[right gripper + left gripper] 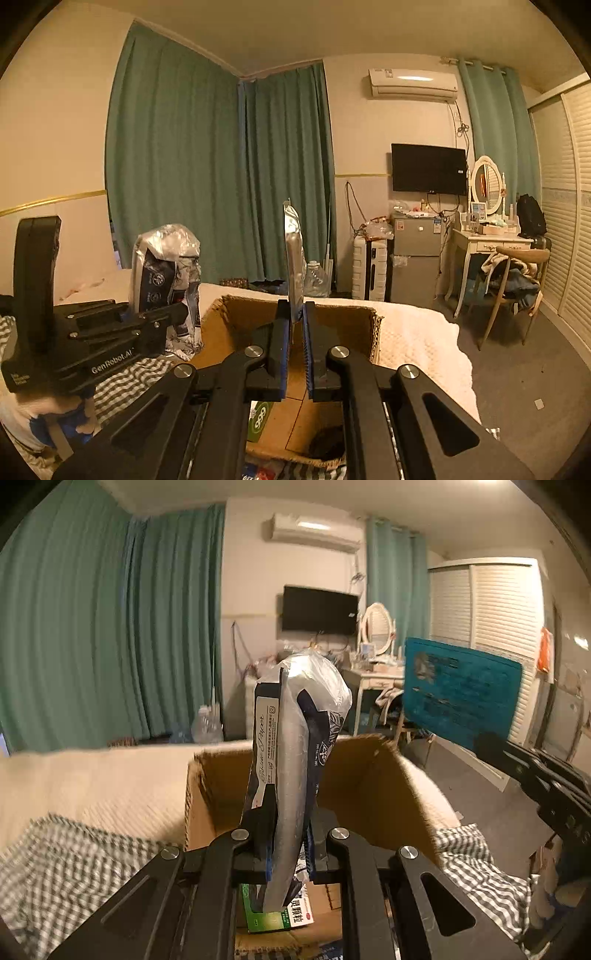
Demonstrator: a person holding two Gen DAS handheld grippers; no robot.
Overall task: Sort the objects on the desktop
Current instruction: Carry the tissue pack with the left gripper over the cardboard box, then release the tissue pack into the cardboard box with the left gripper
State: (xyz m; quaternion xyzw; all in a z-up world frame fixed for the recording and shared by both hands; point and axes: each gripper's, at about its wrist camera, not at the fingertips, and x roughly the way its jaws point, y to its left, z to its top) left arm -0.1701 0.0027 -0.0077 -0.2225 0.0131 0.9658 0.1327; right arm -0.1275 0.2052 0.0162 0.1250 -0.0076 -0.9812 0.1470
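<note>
My left gripper (290, 805) is shut on a soft tissue paper pack (295, 738) in white and dark blue wrap, held upright over an open cardboard box (373, 775). The same pack (166, 280) and left gripper (173, 314) show at the left of the right wrist view. My right gripper (294, 314) is shut on a thin flat teal packet (293, 258), seen edge-on above the box (332, 314). That packet shows as a teal sheet (458, 694) in the left wrist view. A green and white medicine box (277, 915) lies inside the cardboard box.
The box stands on a bed with a cream blanket (92, 786) and a checked cloth (66, 860). Beyond are teal curtains (221, 177), a small fridge (417, 254), a white dressing table (491, 243) and a wooden chair (513, 288).
</note>
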